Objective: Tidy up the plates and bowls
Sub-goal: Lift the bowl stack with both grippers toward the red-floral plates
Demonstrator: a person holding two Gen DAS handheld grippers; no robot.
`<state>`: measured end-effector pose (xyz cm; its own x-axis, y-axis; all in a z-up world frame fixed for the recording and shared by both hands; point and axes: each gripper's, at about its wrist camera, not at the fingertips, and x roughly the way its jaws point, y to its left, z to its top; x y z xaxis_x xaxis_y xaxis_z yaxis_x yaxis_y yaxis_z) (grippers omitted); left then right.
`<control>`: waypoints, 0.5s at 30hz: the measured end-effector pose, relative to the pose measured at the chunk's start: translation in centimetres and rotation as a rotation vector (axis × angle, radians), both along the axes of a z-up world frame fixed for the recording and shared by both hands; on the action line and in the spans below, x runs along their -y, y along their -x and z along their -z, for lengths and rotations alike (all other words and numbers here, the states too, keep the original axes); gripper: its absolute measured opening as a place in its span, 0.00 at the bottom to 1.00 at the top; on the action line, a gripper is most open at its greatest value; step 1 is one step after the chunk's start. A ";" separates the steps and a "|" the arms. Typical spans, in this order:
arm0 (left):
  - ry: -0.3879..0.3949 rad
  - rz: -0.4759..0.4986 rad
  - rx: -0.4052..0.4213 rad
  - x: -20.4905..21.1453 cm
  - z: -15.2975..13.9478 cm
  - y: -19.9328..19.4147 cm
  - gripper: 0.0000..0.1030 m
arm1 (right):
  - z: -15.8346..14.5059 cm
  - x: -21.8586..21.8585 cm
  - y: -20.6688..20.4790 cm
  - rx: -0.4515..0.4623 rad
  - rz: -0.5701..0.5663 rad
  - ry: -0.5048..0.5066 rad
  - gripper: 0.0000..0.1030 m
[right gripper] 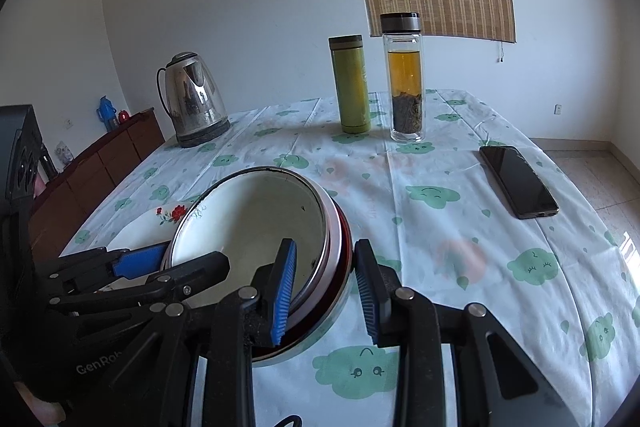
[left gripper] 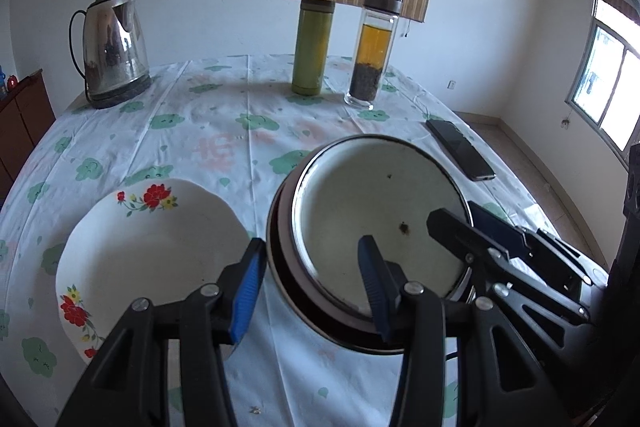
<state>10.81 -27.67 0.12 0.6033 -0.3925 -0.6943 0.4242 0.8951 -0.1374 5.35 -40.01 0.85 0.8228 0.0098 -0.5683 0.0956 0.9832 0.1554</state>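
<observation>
A white enamel bowl (left gripper: 380, 211) (right gripper: 256, 219) with a dark rim sits nested in a dark red bowl (left gripper: 284, 267) (right gripper: 342, 247). The pair is tilted just above the flowered tablecloth (left gripper: 224, 147). My left gripper (left gripper: 312, 287) (right gripper: 168, 267) is shut on the pair's left wall, one blue pad outside and one inside. My right gripper (right gripper: 326, 287) (left gripper: 476, 227) clamps the opposite wall the same way. A white plate with red flowers (left gripper: 152, 251) (right gripper: 168, 215) lies flat on the cloth just left of the bowls.
At the back of the table stand a steel kettle (left gripper: 114, 51), a green flask (left gripper: 312, 47) and a glass tea bottle (left gripper: 372, 51). A dark phone (left gripper: 460, 149) (right gripper: 518, 181) lies near the right edge. A brown cabinet (right gripper: 100, 163) stands left of the table.
</observation>
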 end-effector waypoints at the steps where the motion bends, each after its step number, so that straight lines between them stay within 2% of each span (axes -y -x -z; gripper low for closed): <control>1: 0.003 -0.005 0.007 -0.2 -0.2 0.0 0.44 | 0.0 -0.1 0.0 -0.001 -0.003 -0.003 0.31; 15: 0.028 -0.054 0.020 -2.9 -1.1 -0.3 0.44 | -1.1 -2.8 -0.7 0.012 -0.033 0.010 0.31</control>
